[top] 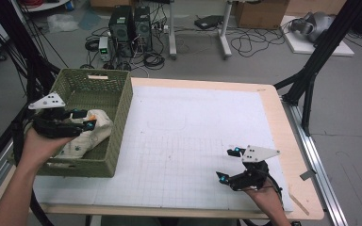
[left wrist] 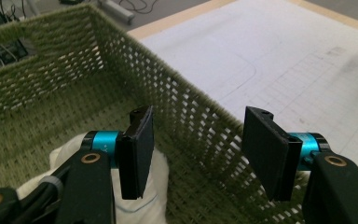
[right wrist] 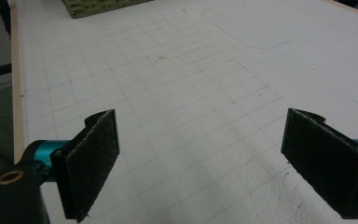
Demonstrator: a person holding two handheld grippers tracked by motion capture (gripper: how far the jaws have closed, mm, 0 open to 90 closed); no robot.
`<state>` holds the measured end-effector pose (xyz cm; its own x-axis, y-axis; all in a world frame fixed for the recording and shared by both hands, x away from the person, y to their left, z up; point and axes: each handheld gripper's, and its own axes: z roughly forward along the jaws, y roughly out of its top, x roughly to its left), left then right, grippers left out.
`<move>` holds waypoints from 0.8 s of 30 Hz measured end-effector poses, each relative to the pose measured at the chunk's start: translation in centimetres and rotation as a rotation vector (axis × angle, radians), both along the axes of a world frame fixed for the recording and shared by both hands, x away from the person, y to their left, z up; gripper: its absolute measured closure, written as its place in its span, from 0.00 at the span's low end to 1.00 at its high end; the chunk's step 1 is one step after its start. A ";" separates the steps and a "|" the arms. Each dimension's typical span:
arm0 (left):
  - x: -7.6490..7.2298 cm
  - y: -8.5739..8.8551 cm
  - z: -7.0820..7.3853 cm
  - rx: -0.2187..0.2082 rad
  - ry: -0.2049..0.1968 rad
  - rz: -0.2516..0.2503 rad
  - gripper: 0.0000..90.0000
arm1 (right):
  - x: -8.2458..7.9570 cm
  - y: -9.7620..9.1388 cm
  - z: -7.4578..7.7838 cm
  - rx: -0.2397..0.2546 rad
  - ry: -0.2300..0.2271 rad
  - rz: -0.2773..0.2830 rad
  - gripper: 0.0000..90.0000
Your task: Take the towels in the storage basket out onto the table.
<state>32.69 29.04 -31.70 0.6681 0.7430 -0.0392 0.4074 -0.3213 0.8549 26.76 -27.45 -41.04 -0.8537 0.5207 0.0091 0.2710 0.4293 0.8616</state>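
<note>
1. Grid-marked white mat (top: 193,141) beside the green woven basket (top: 122,117): my left tongs (top: 82,119) hover inside it, jaws apart, nothing between them.
2. Cream cloth bundle (top: 92,134) lies on the basket floor; I should lower squarely, then close.
3. My right tongs (top: 229,165) wait, jaws apart, well clear of the basket.

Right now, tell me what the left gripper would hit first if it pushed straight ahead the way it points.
Probably the green woven basket's far side wall. The left gripper hangs open over the cream cloth, jaws aimed at that wall; depth is hard to judge.
</note>
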 end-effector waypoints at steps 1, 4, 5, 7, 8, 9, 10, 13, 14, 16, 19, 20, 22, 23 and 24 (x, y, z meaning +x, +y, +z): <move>0.1 0.2 -0.2 0.006 0.006 0.008 0.49 | 0.0 0.0 0.0 0.003 0.002 -0.001 0.12; 0.3 0.6 -0.7 0.033 0.022 0.020 0.50 | 0.0 0.0 0.0 0.002 0.000 0.003 0.12; 0.4 0.7 -0.9 0.046 0.028 0.021 0.50 | 0.0 0.1 0.0 0.000 0.000 0.004 0.12; 0.6 1.0 -1.1 0.058 0.038 0.026 0.51 | 0.0 0.1 0.0 -0.003 0.001 0.007 0.12; 0.7 1.1 -1.2 0.057 0.041 0.031 0.51 | 0.0 0.1 -0.1 -0.003 0.000 0.006 0.12; 0.7 1.1 -1.4 0.058 0.043 0.031 0.51 | 0.0 0.2 -0.1 -0.003 0.000 0.007 0.12; 0.8 1.2 -1.5 0.060 0.047 0.036 0.51 | 0.0 0.2 -0.1 -0.003 0.000 0.007 0.12; 1.1 1.3 -1.7 0.069 0.059 0.048 0.51 | 0.0 0.1 0.0 -0.003 0.000 0.008 0.12; 1.2 1.4 -1.8 0.069 0.063 0.051 0.51 | 0.0 0.1 0.0 -0.003 0.001 0.009 0.12; 1.4 1.4 -2.0 0.069 0.069 0.060 0.51 | 0.0 0.1 0.0 -0.002 0.001 0.009 0.12; 1.6 1.6 -2.2 0.082 0.079 0.072 0.50 | 0.0 0.1 0.0 -0.001 0.001 0.010 0.12; 1.6 1.6 -2.2 0.086 0.083 0.077 0.50 | 0.0 0.1 0.0 -0.002 0.001 0.011 0.12; 1.8 1.6 -2.4 0.096 0.096 0.086 0.49 | 0.1 0.1 -0.1 -0.001 -0.004 0.013 0.12; 1.9 1.6 -2.5 0.103 0.104 0.087 0.49 | 0.1 0.2 -0.1 0.001 -0.002 0.012 0.12; 2.0 1.6 -2.6 0.115 0.113 0.086 0.49 | 0.1 0.2 -0.1 0.001 -0.001 0.013 0.12</move>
<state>34.67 30.68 -34.27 0.5983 0.8010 -0.0217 0.5288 -0.3743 0.7618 26.85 -27.27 -41.11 -0.8603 0.5097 0.0086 0.2643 0.4315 0.8625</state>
